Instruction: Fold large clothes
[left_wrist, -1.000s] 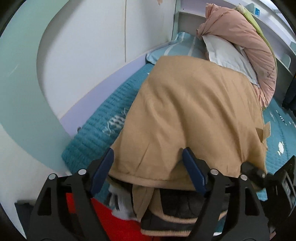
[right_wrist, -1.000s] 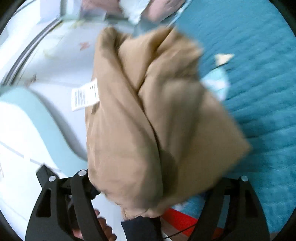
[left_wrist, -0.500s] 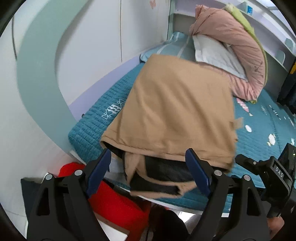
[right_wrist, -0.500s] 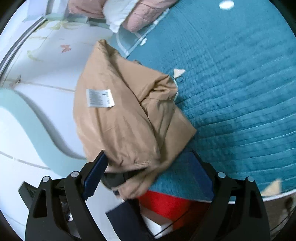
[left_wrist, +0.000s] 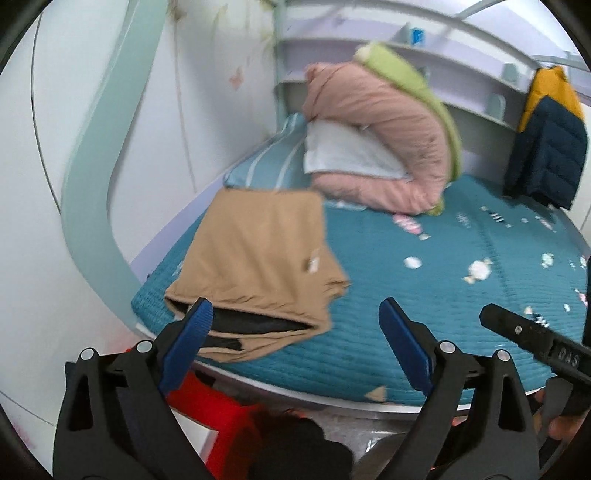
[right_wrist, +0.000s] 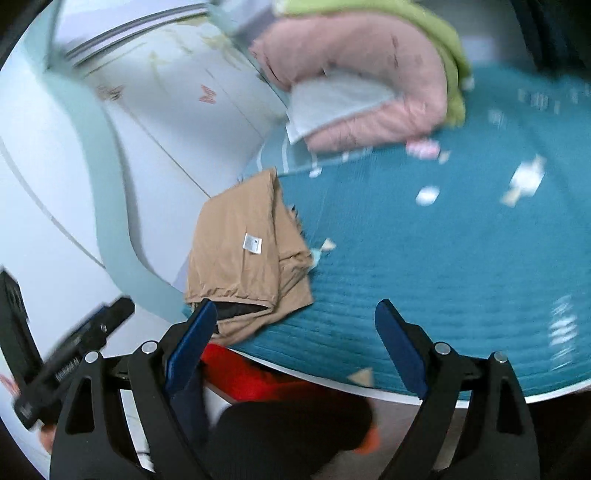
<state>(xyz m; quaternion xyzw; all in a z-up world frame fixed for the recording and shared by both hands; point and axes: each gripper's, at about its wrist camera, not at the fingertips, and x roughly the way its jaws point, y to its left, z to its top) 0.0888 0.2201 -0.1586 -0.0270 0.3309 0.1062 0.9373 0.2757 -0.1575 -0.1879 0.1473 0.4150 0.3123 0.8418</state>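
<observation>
A tan garment (left_wrist: 258, 251) lies folded at the near left corner of the bed, its dark lining showing at the open hem. In the right wrist view the same tan garment (right_wrist: 236, 251) shows a white label (right_wrist: 252, 243) on top. My left gripper (left_wrist: 293, 314) hangs above and short of the bed's edge. Its jaws are opening, with nothing between the blue pads. My right gripper (right_wrist: 295, 310) is open and empty too, raised off the garment. Neither gripper touches the cloth.
The teal bed cover (left_wrist: 424, 295) stretches to the right. A pink duvet (left_wrist: 380, 147) with a white pillow is heaped at the head. A navy and yellow jacket (left_wrist: 546, 147) hangs at the back right. A red object (left_wrist: 221, 406) sits below the bed edge.
Both grippers have drawn back and up from the garment, which was close between the jaws and now lies folded on the bed corner. The right view has rolled level.
</observation>
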